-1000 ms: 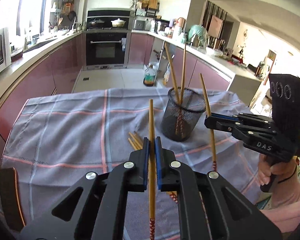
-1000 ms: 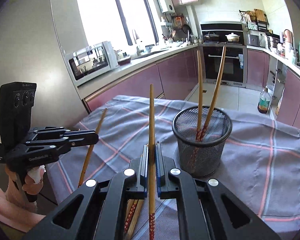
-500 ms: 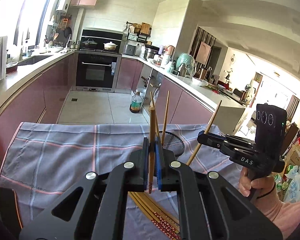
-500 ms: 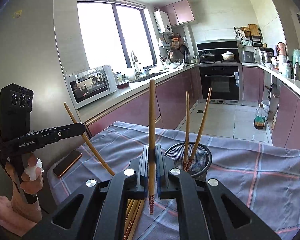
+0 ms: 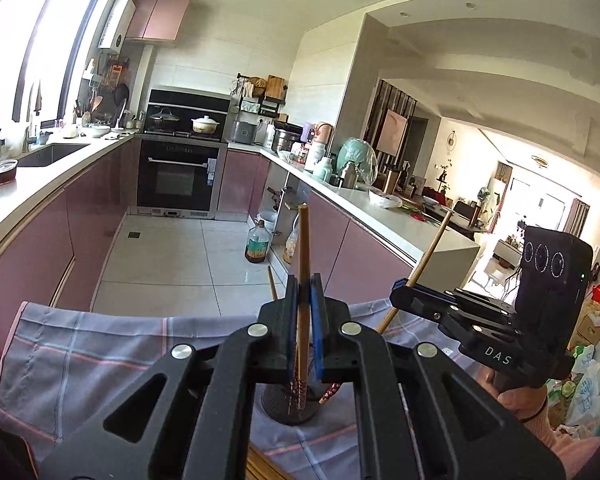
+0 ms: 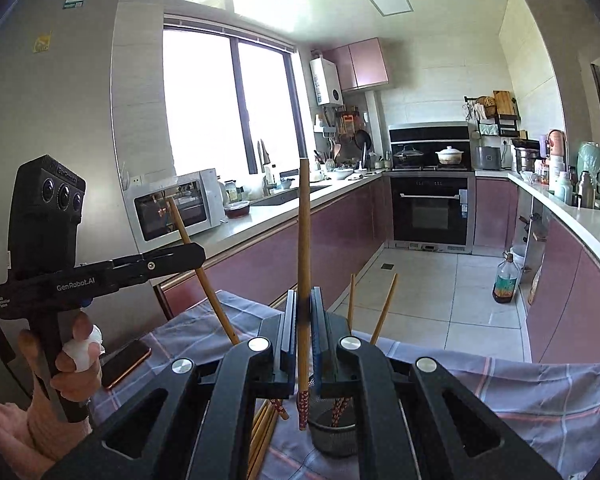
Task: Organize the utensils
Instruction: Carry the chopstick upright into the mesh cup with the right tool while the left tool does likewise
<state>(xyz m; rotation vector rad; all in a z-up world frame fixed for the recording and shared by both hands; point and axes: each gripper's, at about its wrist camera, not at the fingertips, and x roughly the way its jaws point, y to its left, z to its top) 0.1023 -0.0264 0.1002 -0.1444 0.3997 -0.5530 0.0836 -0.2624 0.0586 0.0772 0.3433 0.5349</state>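
Observation:
My left gripper [image 5: 304, 292] is shut on a bamboo chopstick [image 5: 303, 248], held nearly upright with its patterned end hanging over the black mesh cup [image 5: 290, 408]. To its right, my right gripper [image 5: 398, 299] is shut on a second, tilted chopstick [image 5: 430, 254]. In the right wrist view, the right gripper [image 6: 304, 300] holds its chopstick [image 6: 304, 232] upright above the mesh cup [image 6: 332, 436], where two chopsticks [image 6: 352, 300] stand. The left gripper [image 6: 198, 254] shows at the left with its slanted chopstick [image 6: 204, 280]. Several loose chopsticks [image 6: 262, 436] lie on the cloth beside the cup.
A grey checked tablecloth [image 5: 100, 352] covers the table. A phone [image 6: 126, 362] lies near its left corner, close to the hand holding the left gripper. Beyond the table's far edge are a tiled floor, an oil bottle [image 5: 257, 246] and pink kitchen cabinets.
Both grippers have risen with their chopsticks and tipped upward. The mesh cup has dropped low in both views and now sits under the chopsticks' patterned ends.

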